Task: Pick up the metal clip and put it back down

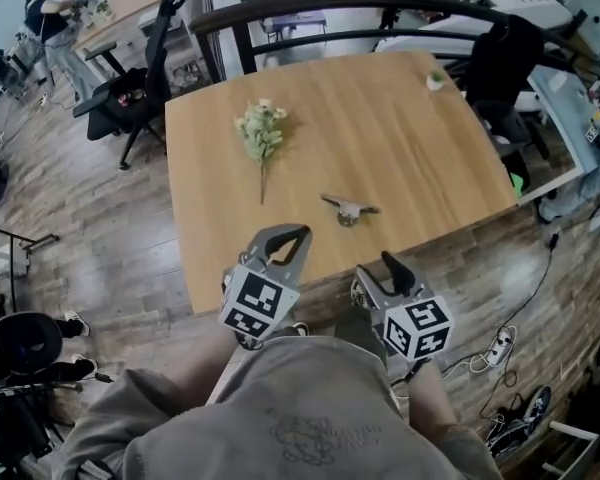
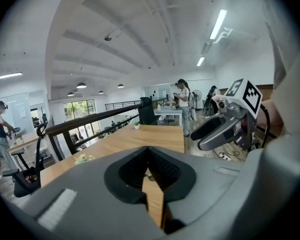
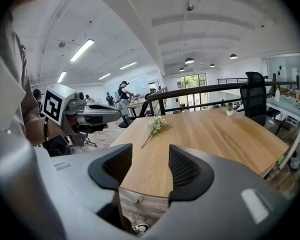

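While both grippers are hovering off the near edge of the table [image 1: 420, 158], the metal clip [image 1: 348, 208] is lying on the wood toward the near side, right of the flower sprig [image 1: 262, 131] and apart from it.

L gripper [image 2: 149, 154]: jaws are meeting at the tips, nothing btwn them.

R gripper [image 3: 150, 166]: jaws are standing apart, empty, facing across the table.

Neither is touching the clip; both are sitting short of it.

Assessment: task is not begun. Reach, grip, lift & set-down are all outstanding. R gripper is looking the likelier tool, being spread & on the clip's side. Nothing is blocking the approach.
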Demonstrator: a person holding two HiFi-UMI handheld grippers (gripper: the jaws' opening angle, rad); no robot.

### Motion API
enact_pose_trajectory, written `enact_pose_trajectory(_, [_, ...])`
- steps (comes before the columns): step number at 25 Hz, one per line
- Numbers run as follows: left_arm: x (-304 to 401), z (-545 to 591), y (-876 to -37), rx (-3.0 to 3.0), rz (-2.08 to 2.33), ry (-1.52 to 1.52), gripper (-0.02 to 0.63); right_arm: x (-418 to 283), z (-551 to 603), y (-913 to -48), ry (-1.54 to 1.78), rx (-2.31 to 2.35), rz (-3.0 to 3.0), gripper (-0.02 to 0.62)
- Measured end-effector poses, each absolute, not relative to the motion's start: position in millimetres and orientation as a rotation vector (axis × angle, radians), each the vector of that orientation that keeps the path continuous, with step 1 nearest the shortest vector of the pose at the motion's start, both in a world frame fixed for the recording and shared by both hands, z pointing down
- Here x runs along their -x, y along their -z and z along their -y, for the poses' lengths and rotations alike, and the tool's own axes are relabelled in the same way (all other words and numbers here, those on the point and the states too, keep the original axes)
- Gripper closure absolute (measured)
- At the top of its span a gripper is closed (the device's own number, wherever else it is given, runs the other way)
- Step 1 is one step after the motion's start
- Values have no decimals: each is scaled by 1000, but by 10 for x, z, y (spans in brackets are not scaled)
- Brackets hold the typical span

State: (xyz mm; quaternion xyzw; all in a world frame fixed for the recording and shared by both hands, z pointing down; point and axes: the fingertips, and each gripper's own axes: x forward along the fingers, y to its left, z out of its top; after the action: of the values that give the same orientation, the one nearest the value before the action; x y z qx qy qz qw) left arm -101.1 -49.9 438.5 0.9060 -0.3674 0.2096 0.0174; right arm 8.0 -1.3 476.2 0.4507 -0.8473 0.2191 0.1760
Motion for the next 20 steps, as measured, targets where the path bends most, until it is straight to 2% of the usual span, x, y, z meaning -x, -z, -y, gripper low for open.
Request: enact_pose_trajectory(20, [515,1455,-4615,-2358,1637,-715,606,-780,1361,-4980,-485,-660,2497,380])
